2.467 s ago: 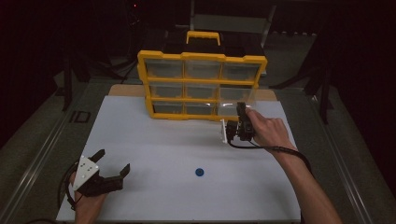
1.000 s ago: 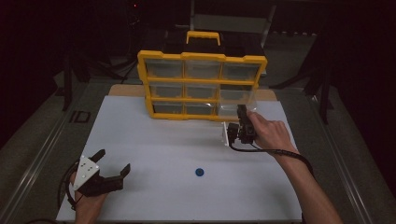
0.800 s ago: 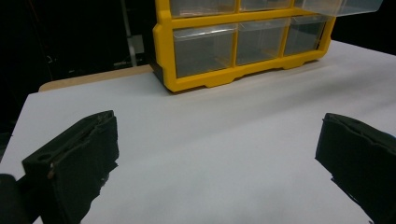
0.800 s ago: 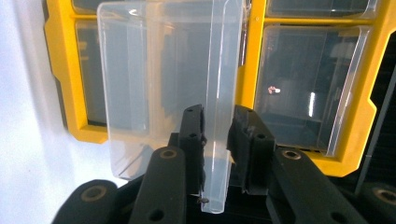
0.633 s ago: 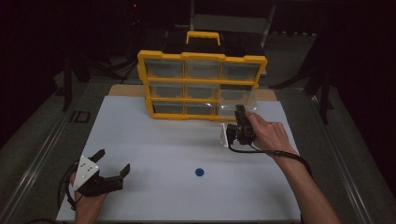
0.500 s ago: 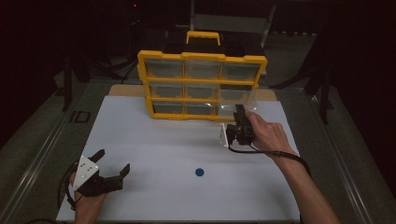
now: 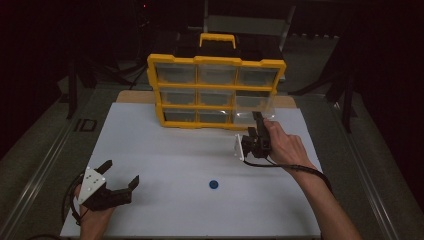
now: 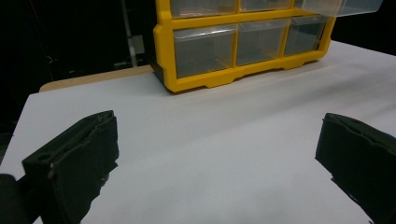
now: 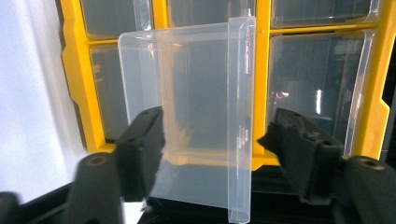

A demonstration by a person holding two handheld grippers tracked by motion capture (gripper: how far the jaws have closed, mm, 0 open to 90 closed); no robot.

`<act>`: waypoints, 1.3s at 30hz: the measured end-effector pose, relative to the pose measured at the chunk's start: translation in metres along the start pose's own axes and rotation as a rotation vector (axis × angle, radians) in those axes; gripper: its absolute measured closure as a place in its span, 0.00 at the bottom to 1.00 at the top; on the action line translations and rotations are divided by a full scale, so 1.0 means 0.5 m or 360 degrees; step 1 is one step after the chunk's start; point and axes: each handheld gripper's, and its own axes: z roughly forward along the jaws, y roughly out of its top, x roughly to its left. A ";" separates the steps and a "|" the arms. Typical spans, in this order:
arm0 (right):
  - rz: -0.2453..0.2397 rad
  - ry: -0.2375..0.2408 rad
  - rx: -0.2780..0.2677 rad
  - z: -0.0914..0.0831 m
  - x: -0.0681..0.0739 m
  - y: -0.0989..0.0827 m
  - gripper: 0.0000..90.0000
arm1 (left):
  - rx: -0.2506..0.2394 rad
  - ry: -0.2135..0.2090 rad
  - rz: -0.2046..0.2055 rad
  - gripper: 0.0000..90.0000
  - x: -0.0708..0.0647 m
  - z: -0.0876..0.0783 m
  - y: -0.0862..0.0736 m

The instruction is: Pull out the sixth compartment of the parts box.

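Observation:
A yellow drawer cabinet with clear drawers stands at the back of the white table. One clear drawer in its right column is pulled part way out. My right gripper points at that drawer. In the right gripper view the clear drawer sits between the jaws of the right gripper. Those jaws have just been opening, and a gap shows beside the drawer's front lip. My left gripper rests open near the table's front left, with nothing between its fingers. The left gripper view shows the left gripper facing the cabinet.
A small blue disc lies on the white tabletop between the two hands. A cable trails from the right gripper along the forearm. A wooden strip edges the table behind the cabinet, and dark stands rise beyond it.
Neither hand has shifted on the table. The drawer stays pulled out as before, and the high view shows no clear difference at the right jaws.

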 end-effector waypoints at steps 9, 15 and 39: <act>0.0027 0.0030 0.0000 0.003 0.025 -0.002 0.24 | 0.0001 0.0000 -0.0001 0.00 0.000 0.000 0.000; 0.0060 0.0056 -0.0004 0.003 0.043 -0.004 0.22 | 0.0000 0.0000 -0.0004 0.00 0.000 0.000 0.000; 0.0323 0.0313 -0.0005 0.018 0.102 -0.008 0.18 | 0.0001 0.0001 -0.0002 0.00 0.000 0.000 0.000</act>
